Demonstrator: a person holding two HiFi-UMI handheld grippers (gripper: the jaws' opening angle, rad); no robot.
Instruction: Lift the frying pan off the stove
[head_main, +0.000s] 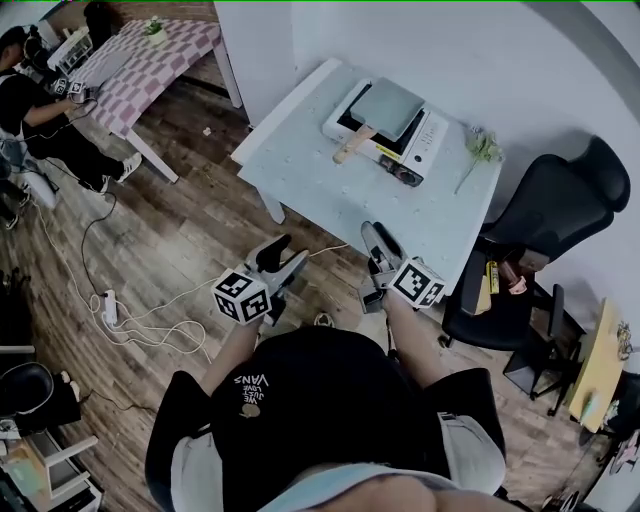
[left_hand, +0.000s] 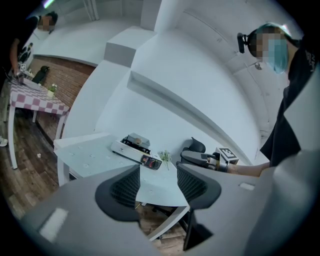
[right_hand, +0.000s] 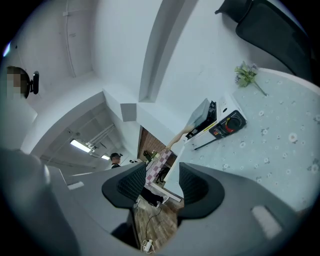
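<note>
A square grey frying pan (head_main: 389, 107) with a wooden handle (head_main: 355, 145) sits on a white portable stove (head_main: 420, 150) at the far side of a white table (head_main: 330, 190). Both grippers hover short of the table's near edge, well away from the pan. My left gripper (head_main: 283, 258) is open and holds nothing. My right gripper (head_main: 379, 244) is open too, with nothing in it. In the left gripper view the stove (left_hand: 136, 150) lies far beyond the open gripper (left_hand: 157, 183). The right gripper view shows the pan (right_hand: 200, 115) tilted, beyond the gripper (right_hand: 162, 188).
A green flower sprig (head_main: 483, 147) lies on the table right of the stove. A black office chair (head_main: 560, 200) stands at the table's right. A checkered table (head_main: 150, 55) with a seated person (head_main: 30, 105) is far left. A power strip (head_main: 110, 306) and cables lie on the wooden floor.
</note>
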